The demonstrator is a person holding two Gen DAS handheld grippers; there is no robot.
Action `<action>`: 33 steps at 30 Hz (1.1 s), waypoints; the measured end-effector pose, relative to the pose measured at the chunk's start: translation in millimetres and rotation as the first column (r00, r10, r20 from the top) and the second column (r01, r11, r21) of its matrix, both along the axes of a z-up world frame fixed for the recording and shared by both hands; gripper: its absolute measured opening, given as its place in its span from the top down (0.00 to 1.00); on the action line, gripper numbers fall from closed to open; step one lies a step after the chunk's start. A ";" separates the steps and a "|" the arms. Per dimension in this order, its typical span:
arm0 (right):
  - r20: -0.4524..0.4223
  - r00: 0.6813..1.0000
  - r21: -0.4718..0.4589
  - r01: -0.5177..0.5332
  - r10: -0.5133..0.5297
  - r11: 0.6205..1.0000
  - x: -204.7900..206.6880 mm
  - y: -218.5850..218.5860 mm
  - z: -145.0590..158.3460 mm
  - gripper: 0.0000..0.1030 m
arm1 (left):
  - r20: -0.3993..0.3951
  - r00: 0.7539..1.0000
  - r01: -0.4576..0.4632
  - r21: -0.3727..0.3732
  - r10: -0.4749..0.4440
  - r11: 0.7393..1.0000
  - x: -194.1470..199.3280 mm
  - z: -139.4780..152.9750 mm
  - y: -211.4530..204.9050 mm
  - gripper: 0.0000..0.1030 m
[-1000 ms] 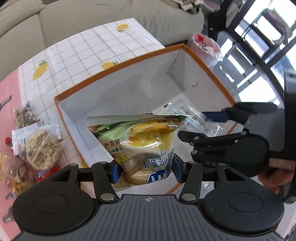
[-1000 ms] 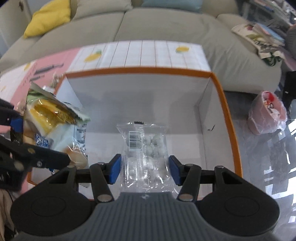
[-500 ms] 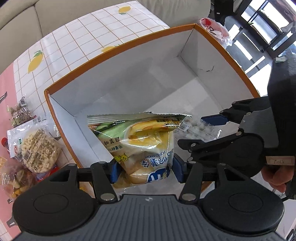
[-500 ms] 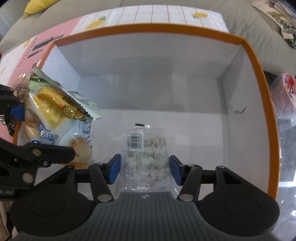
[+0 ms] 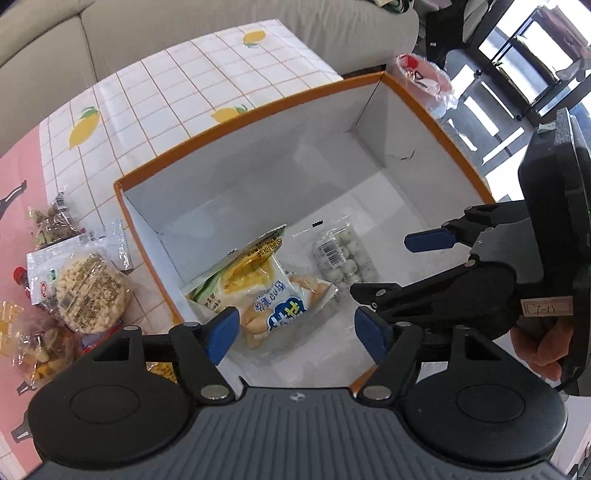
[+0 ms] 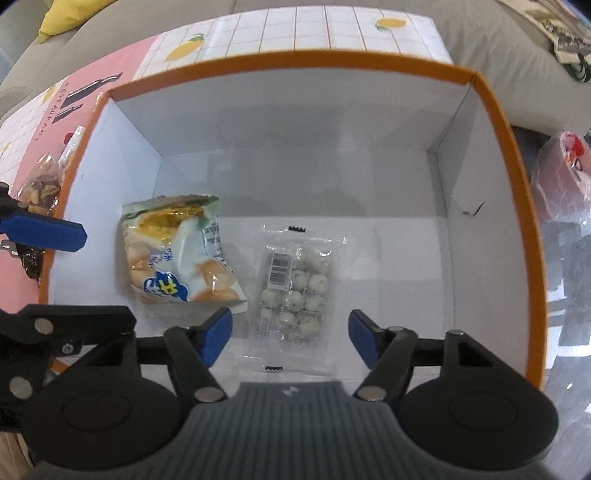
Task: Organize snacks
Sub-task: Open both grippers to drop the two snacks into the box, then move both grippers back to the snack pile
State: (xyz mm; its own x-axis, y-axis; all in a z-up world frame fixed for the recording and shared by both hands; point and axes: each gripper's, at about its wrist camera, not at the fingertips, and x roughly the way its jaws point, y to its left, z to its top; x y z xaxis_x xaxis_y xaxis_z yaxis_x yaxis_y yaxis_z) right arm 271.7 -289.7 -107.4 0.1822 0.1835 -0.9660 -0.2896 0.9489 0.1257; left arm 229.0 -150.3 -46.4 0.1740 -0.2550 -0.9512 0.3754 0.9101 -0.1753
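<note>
An orange-rimmed white box stands on the table. On its floor lie a yellow potato-stick bag and a clear packet of white balls, side by side. My left gripper is open and empty above the bag. My right gripper is open and empty above the clear packet; it also shows in the left wrist view.
Several snack packs lie on the table left of the box: a round rice-cracker pack, a nut mix bag and mixed snack bags. A sofa lies behind. A pink bag sits on the floor right of the box.
Both grippers opened and let go: the potato-stick bag and the clear packet dropped onto the box floor. Both grippers have pulled back a little.
</note>
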 end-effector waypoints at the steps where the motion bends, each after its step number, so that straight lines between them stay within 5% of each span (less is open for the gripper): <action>1: 0.008 1.000 -0.001 -0.002 0.002 1.000 -1.4 0.6 3.4 0.30 | 0.003 1.000 -0.003 -0.004 0.003 1.000 -2.2 3.3 1.5 0.19; 6: 0.053 0.999 -0.006 0.010 -0.009 1.000 -9.5 4.8 27.5 0.28 | 0.039 0.999 -0.010 -0.018 0.011 1.000 -14.7 21.3 10.8 0.19; 14: 0.193 0.979 0.040 0.065 -0.071 0.997 -33.9 0.6 70.8 0.24 | 0.209 0.972 -0.100 -0.062 0.111 0.993 -36.7 56.2 45.5 0.19; 20: 0.312 0.945 0.115 0.066 -0.099 0.991 -66.6 25.7 97.1 0.15 | 0.364 0.915 -0.147 -0.097 0.173 0.984 -59.7 75.2 77.6 0.19; 33: 0.450 0.852 0.229 0.178 -0.266 0.957 -127.6 92.1 108.8 0.14 | 0.476 0.786 -0.354 -0.176 0.394 0.919 -101.1 68.5 166.2 0.20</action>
State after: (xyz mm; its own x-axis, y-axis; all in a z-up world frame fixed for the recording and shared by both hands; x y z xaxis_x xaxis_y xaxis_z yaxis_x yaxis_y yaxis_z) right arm 144.1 -197.6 1.4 0.6631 0.2381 -0.7097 -0.1395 0.9708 0.1954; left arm 127.9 15.9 22.1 0.7091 -0.1371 -0.6916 0.0620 0.9892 -0.1326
